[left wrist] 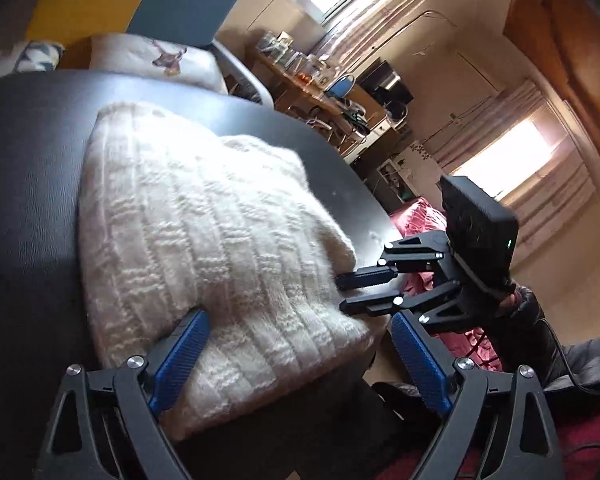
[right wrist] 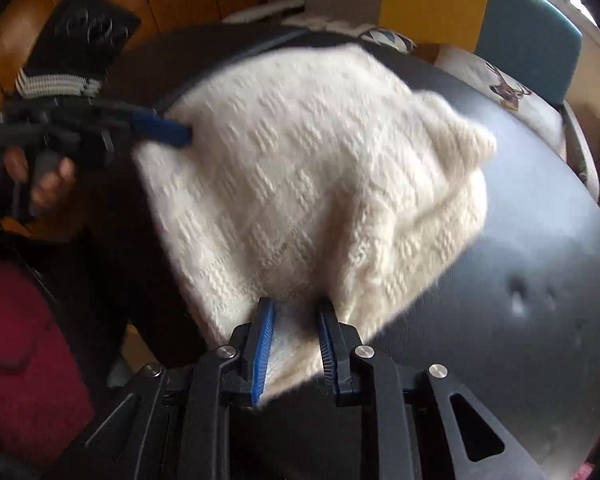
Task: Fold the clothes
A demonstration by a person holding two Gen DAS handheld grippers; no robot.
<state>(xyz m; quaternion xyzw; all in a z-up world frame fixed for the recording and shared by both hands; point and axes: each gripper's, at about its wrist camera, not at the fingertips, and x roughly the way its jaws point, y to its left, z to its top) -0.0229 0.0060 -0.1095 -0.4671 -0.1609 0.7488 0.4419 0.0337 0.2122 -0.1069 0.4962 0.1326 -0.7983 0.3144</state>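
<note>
1. Your cream knit garment (right wrist: 312,184) lies on the dark round table (right wrist: 540,320), doubled over on itself into a thick, roughly rectangular bundle, with one corner sticking out toward 2 o'clock in the right wrist view.
2. Your right gripper (right wrist: 294,354) sits at the bundle's 6 o'clock edge, its jaws drawn in on a fold of the knit, so it is grasping the garment.
3. Your left gripper (left wrist: 296,364) stands with jaws spread wide (nothing is clamped between them); one blue finger (left wrist: 180,360) rests against the knit at 7 o'clock in its own view.
4. Judged from the layers, at least one fold is in. What looks left is squaring that loose corner and perhaps one more fold; the blur in the right view keeps me from saying more.
</note>
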